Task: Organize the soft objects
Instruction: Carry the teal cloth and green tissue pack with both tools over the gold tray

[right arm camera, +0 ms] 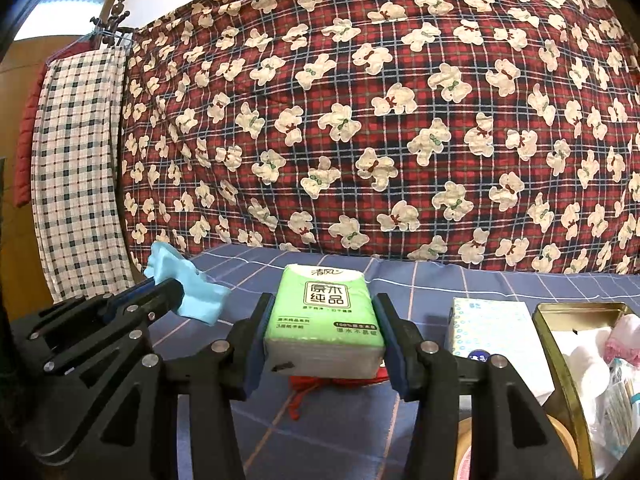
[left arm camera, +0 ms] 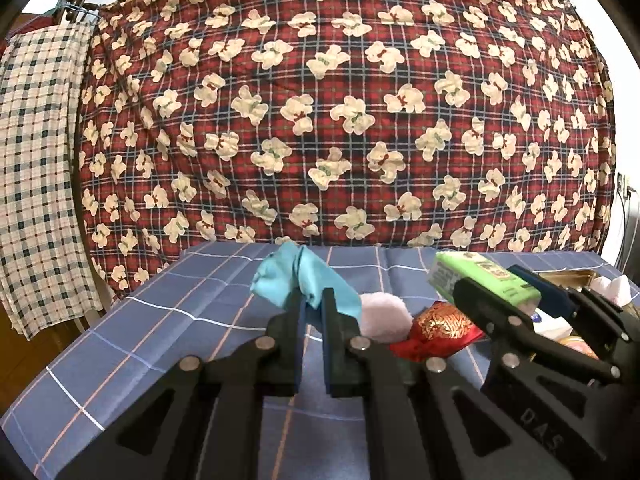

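Far left: one checked cloth (right arm camera: 80, 168) on a hanger, a red garment behind it mostly hidden. Bear-print quilt (left arm camera: 340, 112) fills the back.

Left gripper (left arm camera: 312, 312): tongs pinched together on one light-blue cloth (left arm camera: 296, 280), crumpled, held up off the blue checked tablecloth (left arm camera: 152, 320). Cloth's lower end is hidden behind the fingers.

Just right of it, on the table: one pale pink fluffy ball (left arm camera: 382, 318), partly covered by the gripper, then one red pouch with gold print (left arm camera: 440, 328). In the right wrist view only its red cord shows under the pack.

Right gripper (right arm camera: 324, 340): clamped on one green tissue pack (right arm camera: 326, 316), soft, sides squeezed in, raised above the red pouch.

Right: one white tissue box with blue dots (right arm camera: 496, 336), near edge hidden by the gripper. One gold tin (right arm camera: 560, 360), open, cut off by the frame; white and pink soft stuff inside, hard to make out. Tape roll (right arm camera: 464, 452) near bottom, mostly hidden.
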Demonstrator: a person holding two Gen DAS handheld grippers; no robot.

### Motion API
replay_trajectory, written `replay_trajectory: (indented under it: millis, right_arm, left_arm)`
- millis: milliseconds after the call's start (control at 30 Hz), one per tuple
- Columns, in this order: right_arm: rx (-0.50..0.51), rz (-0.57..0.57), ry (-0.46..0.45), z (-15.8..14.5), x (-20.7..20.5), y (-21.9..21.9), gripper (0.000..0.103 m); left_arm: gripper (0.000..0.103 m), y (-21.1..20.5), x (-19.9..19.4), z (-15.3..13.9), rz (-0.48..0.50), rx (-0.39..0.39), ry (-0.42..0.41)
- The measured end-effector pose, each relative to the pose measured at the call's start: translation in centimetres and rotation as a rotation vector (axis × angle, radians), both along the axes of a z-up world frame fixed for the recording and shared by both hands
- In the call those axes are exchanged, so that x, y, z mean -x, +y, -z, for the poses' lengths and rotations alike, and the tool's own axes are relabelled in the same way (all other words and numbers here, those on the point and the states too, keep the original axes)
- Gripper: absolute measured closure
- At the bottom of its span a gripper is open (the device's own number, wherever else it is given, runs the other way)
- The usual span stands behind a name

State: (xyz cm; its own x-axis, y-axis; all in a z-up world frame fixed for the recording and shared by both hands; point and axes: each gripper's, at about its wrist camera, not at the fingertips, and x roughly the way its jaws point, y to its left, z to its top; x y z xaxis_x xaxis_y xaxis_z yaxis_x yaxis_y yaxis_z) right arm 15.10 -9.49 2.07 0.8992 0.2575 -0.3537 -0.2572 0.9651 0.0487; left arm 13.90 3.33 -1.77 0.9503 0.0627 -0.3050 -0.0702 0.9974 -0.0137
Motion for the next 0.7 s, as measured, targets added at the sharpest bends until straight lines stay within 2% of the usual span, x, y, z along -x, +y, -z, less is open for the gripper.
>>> replay_trajectory:
  millis: [700]
  right_arm:
    - [-0.016,0.030,-0.031,-0.32,0.90,-0.95,0.051]
  left_arm:
    - [0.099,-0.88,0.14,-0.11,-0.012,0.013,0.010]
